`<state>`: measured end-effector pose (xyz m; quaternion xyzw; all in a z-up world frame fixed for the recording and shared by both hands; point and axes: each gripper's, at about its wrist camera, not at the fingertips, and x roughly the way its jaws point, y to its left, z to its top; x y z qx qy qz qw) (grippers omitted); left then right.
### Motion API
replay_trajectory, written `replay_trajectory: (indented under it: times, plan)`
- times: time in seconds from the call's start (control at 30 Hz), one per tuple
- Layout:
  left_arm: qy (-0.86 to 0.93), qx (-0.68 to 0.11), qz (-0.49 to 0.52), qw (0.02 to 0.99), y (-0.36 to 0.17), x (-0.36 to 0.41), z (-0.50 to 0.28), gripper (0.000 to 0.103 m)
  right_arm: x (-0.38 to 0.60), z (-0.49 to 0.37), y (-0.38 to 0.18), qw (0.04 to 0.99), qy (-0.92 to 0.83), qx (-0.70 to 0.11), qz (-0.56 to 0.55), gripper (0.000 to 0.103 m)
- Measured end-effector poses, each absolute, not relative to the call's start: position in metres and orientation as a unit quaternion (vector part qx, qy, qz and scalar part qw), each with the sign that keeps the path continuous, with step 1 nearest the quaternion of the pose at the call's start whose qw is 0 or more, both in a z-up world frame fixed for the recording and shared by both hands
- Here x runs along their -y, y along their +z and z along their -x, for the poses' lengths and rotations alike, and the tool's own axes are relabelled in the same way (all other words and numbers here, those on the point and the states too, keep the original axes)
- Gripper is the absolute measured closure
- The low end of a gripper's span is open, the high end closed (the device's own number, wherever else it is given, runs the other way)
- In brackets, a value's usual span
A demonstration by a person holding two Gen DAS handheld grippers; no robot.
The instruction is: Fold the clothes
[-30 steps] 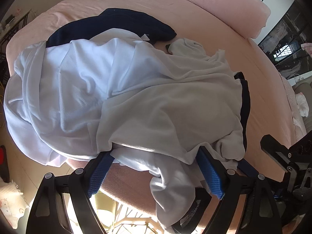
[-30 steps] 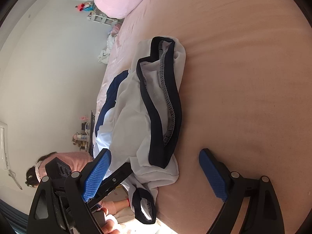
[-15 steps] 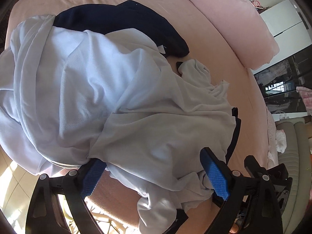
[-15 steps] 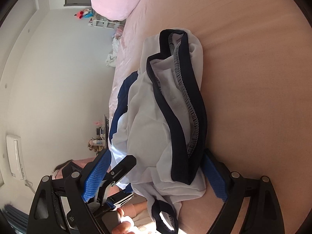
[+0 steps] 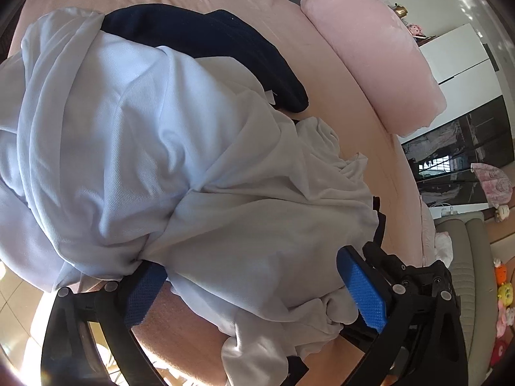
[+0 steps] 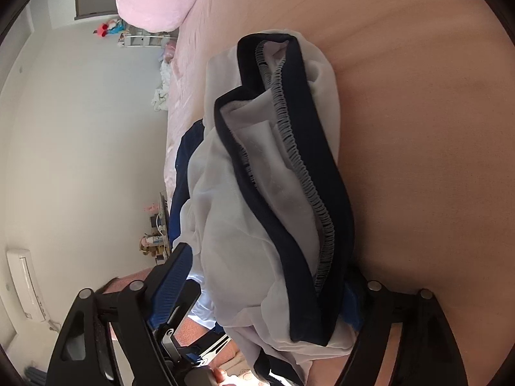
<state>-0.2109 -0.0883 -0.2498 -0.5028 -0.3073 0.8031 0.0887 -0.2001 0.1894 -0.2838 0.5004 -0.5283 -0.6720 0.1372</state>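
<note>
A crumpled white garment [image 5: 251, 218] lies on the pink bed [image 5: 334, 109], partly over a pale blue-white shirt [image 5: 96, 135] and a navy garment [image 5: 209, 41]. My left gripper [image 5: 254, 292] is open, its blue pads straddling the white garment's near edge at the bed's rim. In the right wrist view the same white garment [image 6: 244, 231] shows its navy-trimmed hem [image 6: 322, 167]. My right gripper [image 6: 262, 296] is open, and the hem end sits between its fingers, hiding most of the right pad. The right gripper's black frame [image 5: 415, 276] stands just beside the left gripper's right finger.
A pink pillow [image 5: 370, 64] lies at the bed's far side. Bare pink bed [image 6: 418, 128] stretches to the right of the garment. A person's hand [image 6: 222, 373] shows low in the right wrist view. Furniture and soft toys [image 5: 502, 292] stand beyond the bed.
Both grippers have moved forward onto the white garment. The navy hem now lies between the right gripper's fingers, and the right gripper has come close beside the left one. Neither gripper has shut.
</note>
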Motion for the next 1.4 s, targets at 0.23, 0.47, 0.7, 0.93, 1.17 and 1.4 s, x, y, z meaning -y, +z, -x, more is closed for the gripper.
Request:
replay_trajectory:
  times: [0.23, 0.47, 0.7, 0.93, 1.17, 1.4]
  plan:
    - [0.801, 0.398, 0.436, 0.098, -0.259, 0.112, 0.193, 0.001, -0.211, 0.178, -0.317, 0.150, -0.648, 0.580, -0.470, 0.101]
    - [0.756, 0.456, 0.455, 0.118, -0.266, 0.135, 0.203, 0.001, -0.198, 0.174, -0.302, 0.136, -0.700, 0.531, -0.458, 0.100]
    - [0.807, 0.331, 0.480, 0.090, -0.252, 0.104, 0.200, 0.012, -0.198, 0.175, -0.302, 0.145, -0.689, 0.541, -0.460, 0.098]
    - [0.821, 0.279, 0.492, 0.080, -0.249, 0.104, 0.194, 0.038, -0.199, 0.173, -0.302, 0.156, -0.680, 0.555, -0.453, 0.098]
    - [0.820, 0.276, 0.497, 0.074, -0.252, 0.117, 0.189, 0.070, -0.197, 0.173, -0.298, 0.151, -0.682, 0.550, -0.458, 0.098]
    - [0.849, 0.202, 0.485, 0.057, -0.236, 0.097, 0.183, 0.073, -0.183, 0.175, -0.268, 0.120, -0.740, 0.458, -0.478, 0.096]
